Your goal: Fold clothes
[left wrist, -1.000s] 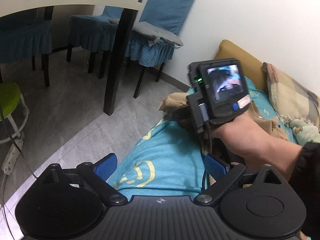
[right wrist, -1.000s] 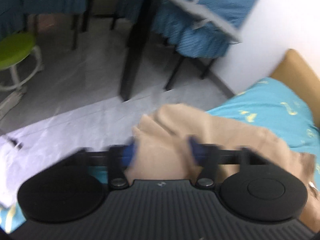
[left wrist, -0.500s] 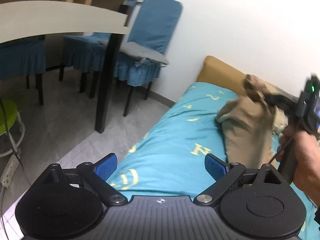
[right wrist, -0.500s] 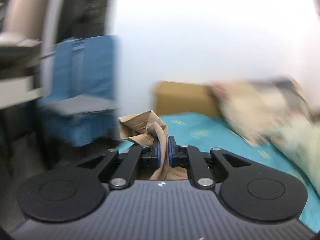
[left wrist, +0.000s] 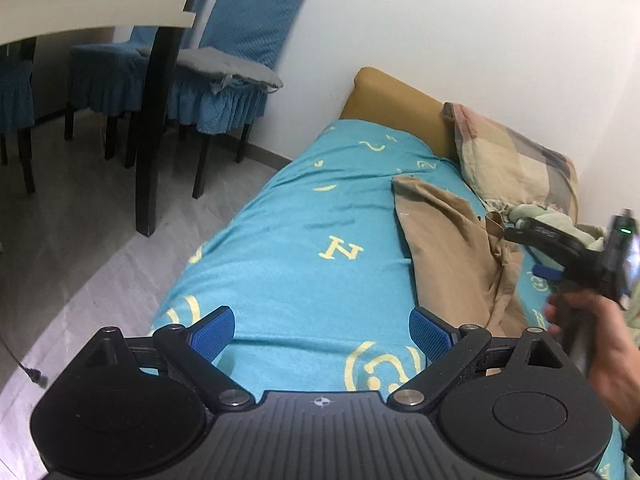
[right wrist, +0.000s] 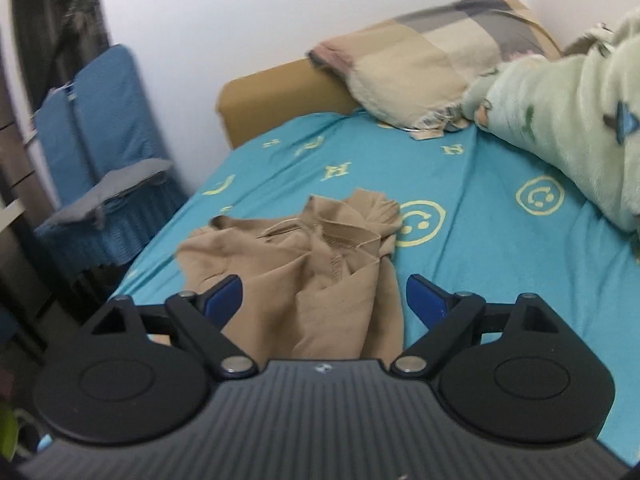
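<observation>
A tan garment (left wrist: 448, 248) lies crumpled on the teal bed sheet (left wrist: 304, 240), toward the pillow end. In the right wrist view the garment (right wrist: 312, 256) lies bunched just beyond my right gripper (right wrist: 324, 296), which is open and empty above it. My left gripper (left wrist: 322, 330) is open and empty over the bare sheet, left of the garment. The right gripper also shows in the left wrist view (left wrist: 532, 252), held at the garment's right edge.
A patchwork pillow (left wrist: 516, 160) and a pale green blanket (right wrist: 560, 128) lie at the head of the bed by a mustard headboard (left wrist: 392, 100). Blue covered chairs (left wrist: 224, 72) and a dark table leg (left wrist: 152, 128) stand on the grey floor to the left.
The right gripper carried the tan garment toward the pillow end, then opened and let it drop onto the sheet. The left gripper stayed open and shifted little.
</observation>
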Available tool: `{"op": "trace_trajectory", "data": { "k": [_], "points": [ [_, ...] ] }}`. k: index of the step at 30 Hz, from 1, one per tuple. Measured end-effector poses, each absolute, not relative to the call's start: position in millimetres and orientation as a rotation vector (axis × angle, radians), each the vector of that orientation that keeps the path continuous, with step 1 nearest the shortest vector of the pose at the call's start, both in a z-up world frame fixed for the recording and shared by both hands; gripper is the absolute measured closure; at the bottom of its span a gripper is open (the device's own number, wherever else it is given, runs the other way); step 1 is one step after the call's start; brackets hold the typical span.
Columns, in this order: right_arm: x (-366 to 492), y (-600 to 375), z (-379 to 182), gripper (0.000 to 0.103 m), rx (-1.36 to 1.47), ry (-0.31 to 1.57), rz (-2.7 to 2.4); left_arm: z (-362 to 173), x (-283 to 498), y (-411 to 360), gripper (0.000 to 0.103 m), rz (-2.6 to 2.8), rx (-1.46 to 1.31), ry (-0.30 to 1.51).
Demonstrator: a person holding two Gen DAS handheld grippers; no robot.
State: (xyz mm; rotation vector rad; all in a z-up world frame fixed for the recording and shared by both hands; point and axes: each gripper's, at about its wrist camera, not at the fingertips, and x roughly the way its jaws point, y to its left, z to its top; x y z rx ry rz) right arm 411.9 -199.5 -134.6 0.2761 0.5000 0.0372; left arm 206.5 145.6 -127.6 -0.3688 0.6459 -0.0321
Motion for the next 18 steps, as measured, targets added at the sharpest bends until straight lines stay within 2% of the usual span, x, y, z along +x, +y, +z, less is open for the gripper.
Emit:
{"op": "trace_trajectory", "data": {
  "k": [3, 11, 18],
  "points": [
    [377.6, -198.2, -110.8, 0.013, 0.225, 0.459, 0.093, -129.3, 208.2, 146.3, 0.007, -0.049, -0.414, 0.669],
    [206.5, -216.4, -35.2, 0.013, 0.178, 0.442, 0.157, -118.0, 182.5, 126.5, 0.008, -0.068, -0.383, 0.701],
    [93.1, -228.2, -35.5, 0.013, 0.305, 0.567, 0.165, -108.7, 144.4, 111.4, 0.008, -0.09, -0.347, 0.798]
  ]
}}
